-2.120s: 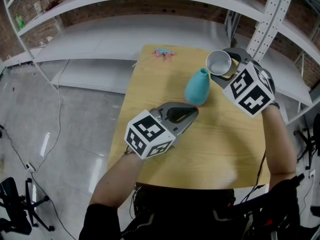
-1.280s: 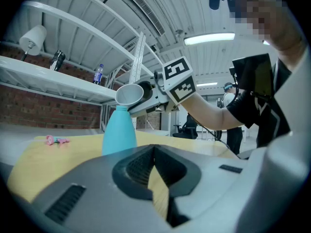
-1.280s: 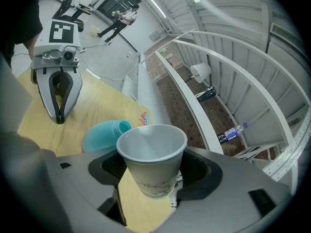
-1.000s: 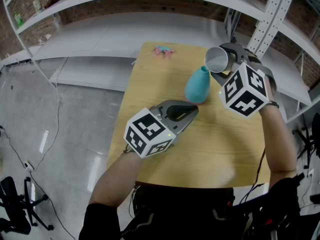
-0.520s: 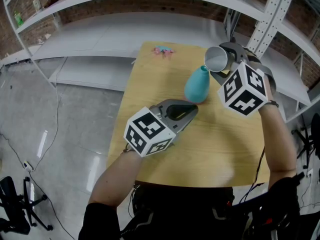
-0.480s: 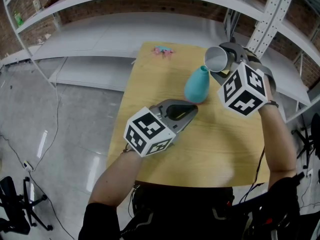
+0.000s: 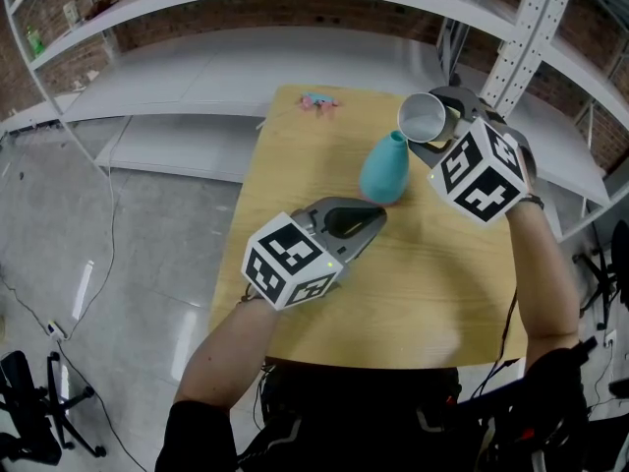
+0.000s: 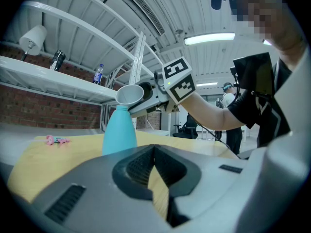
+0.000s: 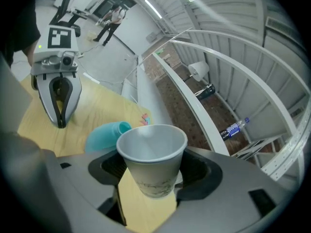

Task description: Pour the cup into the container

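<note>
White paper cup (image 7: 424,116) is gripped by the fingers of the right gripper (image 7: 439,138) at upper right of the head view. It is tilted, with its rim just above and right of the narrow neck of the smooth teal container (image 7: 384,170), upright on the wooden table (image 7: 432,293). Left gripper (image 7: 371,220) fingers are closed and empty at lower centre

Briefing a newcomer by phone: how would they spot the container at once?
On the wooden table, past its middle, stands an upright vase. It sits under the white paper cup held by the right gripper. It is the only teal thing, round-bodied with a narrow neck.
</note>
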The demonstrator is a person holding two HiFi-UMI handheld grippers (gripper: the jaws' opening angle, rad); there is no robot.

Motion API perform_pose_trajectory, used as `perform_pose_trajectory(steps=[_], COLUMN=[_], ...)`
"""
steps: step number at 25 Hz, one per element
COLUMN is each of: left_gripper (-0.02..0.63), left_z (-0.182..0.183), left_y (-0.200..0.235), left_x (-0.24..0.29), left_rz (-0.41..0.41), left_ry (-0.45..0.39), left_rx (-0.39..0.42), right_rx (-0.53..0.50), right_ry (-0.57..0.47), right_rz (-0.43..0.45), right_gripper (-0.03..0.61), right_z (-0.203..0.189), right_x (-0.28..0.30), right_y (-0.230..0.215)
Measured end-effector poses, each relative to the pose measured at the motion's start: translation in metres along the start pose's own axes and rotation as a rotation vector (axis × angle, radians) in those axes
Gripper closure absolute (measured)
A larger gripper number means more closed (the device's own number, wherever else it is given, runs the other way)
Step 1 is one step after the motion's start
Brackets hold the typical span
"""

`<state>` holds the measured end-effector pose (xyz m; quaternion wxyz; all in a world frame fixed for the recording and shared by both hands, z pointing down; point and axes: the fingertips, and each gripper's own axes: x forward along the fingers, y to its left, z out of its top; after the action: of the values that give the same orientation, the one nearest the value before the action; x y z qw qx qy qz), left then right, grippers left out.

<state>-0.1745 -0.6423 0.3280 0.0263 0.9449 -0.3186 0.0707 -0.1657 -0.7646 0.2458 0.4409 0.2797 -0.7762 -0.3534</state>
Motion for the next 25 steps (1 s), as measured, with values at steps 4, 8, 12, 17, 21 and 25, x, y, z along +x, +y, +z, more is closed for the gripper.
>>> perform_pose_trajectory(steps=[4,8,12,17,21,25], left_gripper=[0.612,0.612,0.612,0.612,0.612,0.612], left_z=[0.0,0.0,0.0,0.0,0.0,0.001], left_y=[0.0,0.001,0.002,0.001,0.0,0.0], left_x=[-0.001,-0.001,-0.001,-0.001,-0.003,-0.003], left_rz=[-0.001,0.0,0.0,-0.003,-0.006,-0.008], left_ry=[0.001,0.003,0.004,0.005,0.004,0.002], left_rx=[0.0,-0.002,-0.004,0.0,0.0,0.001], right_rx=[0.099,0.219,0.373,0.533,0.701,0.873], right_ry=[-0.038,-0.076,-0.129,-0.168,-0.22,-0.263], right_rz=[0.037,0.066,0.087,0.101,0.095,0.079], right_gripper=[0.258,0.258,0.258,0.258,0.258,0.258], right_z=[-0.002,-0.01,-0.026,-0.049,-0.07,-0.097], right_x=[0.0,0.002,0.005,0.004,0.001,0.0], right_y=[0.001,-0.003,-0.012,-0.017,-0.025,-0.031])
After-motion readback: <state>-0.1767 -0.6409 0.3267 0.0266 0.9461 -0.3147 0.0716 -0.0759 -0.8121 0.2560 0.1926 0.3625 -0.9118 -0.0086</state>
